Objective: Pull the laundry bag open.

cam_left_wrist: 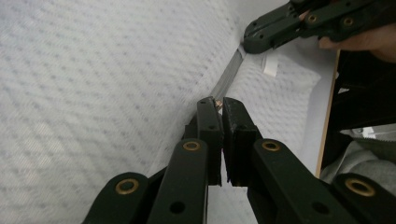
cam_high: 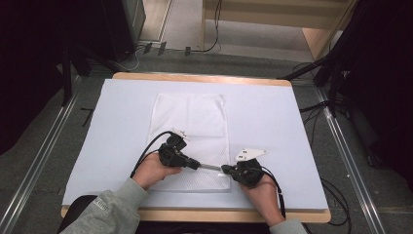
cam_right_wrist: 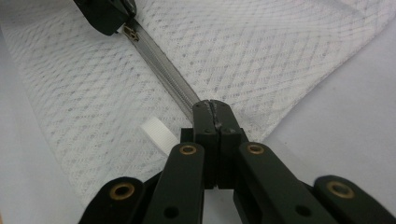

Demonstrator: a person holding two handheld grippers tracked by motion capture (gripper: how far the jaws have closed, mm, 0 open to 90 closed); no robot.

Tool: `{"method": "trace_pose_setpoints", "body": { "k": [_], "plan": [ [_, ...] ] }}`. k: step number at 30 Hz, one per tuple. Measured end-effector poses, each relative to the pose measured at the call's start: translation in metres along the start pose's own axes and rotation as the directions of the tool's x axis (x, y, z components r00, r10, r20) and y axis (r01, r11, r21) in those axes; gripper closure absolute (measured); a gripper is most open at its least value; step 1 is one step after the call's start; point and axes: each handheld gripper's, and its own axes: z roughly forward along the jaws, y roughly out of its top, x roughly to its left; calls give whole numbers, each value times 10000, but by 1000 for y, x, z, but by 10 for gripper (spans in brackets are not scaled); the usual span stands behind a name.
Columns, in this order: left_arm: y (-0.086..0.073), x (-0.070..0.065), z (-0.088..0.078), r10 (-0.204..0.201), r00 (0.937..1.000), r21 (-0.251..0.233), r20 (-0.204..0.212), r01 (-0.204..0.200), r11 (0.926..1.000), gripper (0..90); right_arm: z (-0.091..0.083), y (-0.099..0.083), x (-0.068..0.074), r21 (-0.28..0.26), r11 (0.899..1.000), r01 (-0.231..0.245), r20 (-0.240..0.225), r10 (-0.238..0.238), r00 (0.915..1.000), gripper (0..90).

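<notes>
A white mesh bag [cam_high: 191, 139] is lying flat on the pale blue surface [cam_high: 272, 117], its long axis running from the near edge toward the far one, with its zipper [cam_high: 210, 167] stretching crosswise along the near end. The left tongs [cam_high: 197, 165] are reaching in from the left and pointing right along the zipper line; in the left gripper view they [cam_left_wrist: 219, 103] are pressed together and pinching the small metal zipper pull [cam_left_wrist: 217, 104]. The right tongs [cam_high: 225, 169] are pointing left to meet them, and in the right gripper view they [cam_right_wrist: 213, 104] are clamped tight on the zipper's end, next to a white label tab [cam_right_wrist: 159, 135]. The dark zipper tape [cam_right_wrist: 163, 65] is lying straight and taut between the two tools. Both hands are coming in from the near edge, the left hand [cam_high: 155, 171] in a grey sleeve [cam_high: 109, 207] resting on the bag's near left corner, the right hand [cam_high: 265, 192] sitting just off the bag's near right corner. Bare surface is lying open to the right, left and beyond the bag, while the wooden table edge [cam_high: 204, 214] is running close behind the wrists.
</notes>
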Motion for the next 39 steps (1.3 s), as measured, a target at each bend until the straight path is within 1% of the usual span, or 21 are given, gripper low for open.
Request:
{"method": "trace_pose_setpoints", "body": {
  "k": [1, 4, 5, 7, 8, 9, 13, 14, 15, 17, 22, 25, 27, 28, 29, 31, 32, 33, 36, 38, 39],
  "plan": [
    [-1, 0, -1, 59, 9999, 4, -90, -59, 10000, 882, 0, 0, 0, 1, 10000, 12, -14, -12, 10000, 900],
    [-3, 2, -5, -26, 10000, -165, -54, 25, 9999, 882, 0, 0, 0, 28, 10000, -1, -19, 1, 10000, 900],
    [-4, 2, -5, -91, 9999, -166, 66, 92, 9998, 882, 0, 0, -1, 24, 10000, -13, -33, 13, 10000, 900],
    [-5, 2, -6, 25, 9999, -160, -136, -27, 9999, 882, 0, 0, -1, 13, 10000, 8, -50, -8, 10000, 900],
    [-6, 3, -7, -81, 10000, -204, 23, 81, 9998, 882, 0, 0, -1, 7, 10000, 1, -56, -1, 10000, 900],
    [-6, 3, -8, -50, 9999, -223, -142, 46, 9997, 882, 0, 0, -1, 10, 10000, 22, -48, -22, 10000, 900],
    [-9, 5, -14, -194, 9998, -336, -69, 192, 9993, 882, 0, 1, -1, 19, 10000, 12, -88, -12, 10000, 900],
    [-10, 5, -15, -193, 9997, -412, -171, 185, 9990, 882, 0, 1, -1, 39, 10000, -7, -88, 8, 10000, 900],
    [-11, 6, -16, -223, 9997, -404, -93, 219, 9989, 882, 0, 1, -2, 38, 10000, -15, -106, 15, 9999, 900],
    [-12, 6, -17, -222, 9995, -406, -206, 213, 9989, 882, 0, 1, -2, 62, 10000, -33, -123, 33, 9999, 900],
    [-15, 6, -20, -167, 9996, -403, -226, 158, 9991, 882, 0, 1, -1, 34, 10000, 24, -65, -24, 10000, 900],
    [-17, 8, -23, -306, 9994, -463, -145, 298, 9985, 882, 0, 0, -2, 16, 10000, 28, -119, -28, 9999, 900],
    [-18, 7, -24, -287, 9992, -432, -261, 275, 9987, 882, 0, 1, -2, 36, 10000, 51, -135, -50, 9999, 900],
    [-19, 8, -24, -353, 9993, -451, -123, 348, 9984, 882, 0, 0, -2, 17, 10000, 26, -130, -26, 9999, 900],
    [-20, 7, -25, -340, 9991, -491, -269, 326, 9983, 882, 0, 1, -2, 31, 10000, 29, -145, -29, 9999, 900],
    [-21, 9, -27, -380, 9991, -474, -196, 371, 9982, 882, 0, 1, -2, 49, 10000, 44, -147, -44, 9999, 900],
    [-22, 9, -28, -404, 9985, -534, -371, 384, 9978, 882, 0, 1, -2, 45, 10000, 34, -150, -33, 9999, 900],
    [-23, 10, -30, -448, 9987, -512, -256, 435, 9977, 882, 0, 1, -2, 44, 10000, 36, -140, -36, 9999, 900],
    [-27, 14, -36, -576, 9981, -591, -217, 562, 9967, 882, 0, 1, -2, 50, 10000, 45, -158, -45, 9999, 900],
    [-29, 14, -38, -519, 9985, -630, -163, 508, 9967, 882, 0, 1, -2, 50, 10000, 40, -164, -39, 9999, 900],
    [-30, 13, -38, -473, 9986, -650, -250, 456, 9968, 882, 0, 1, -2, 49, 10000, 64, -173, -63, 9998, 900]
  ]
}}
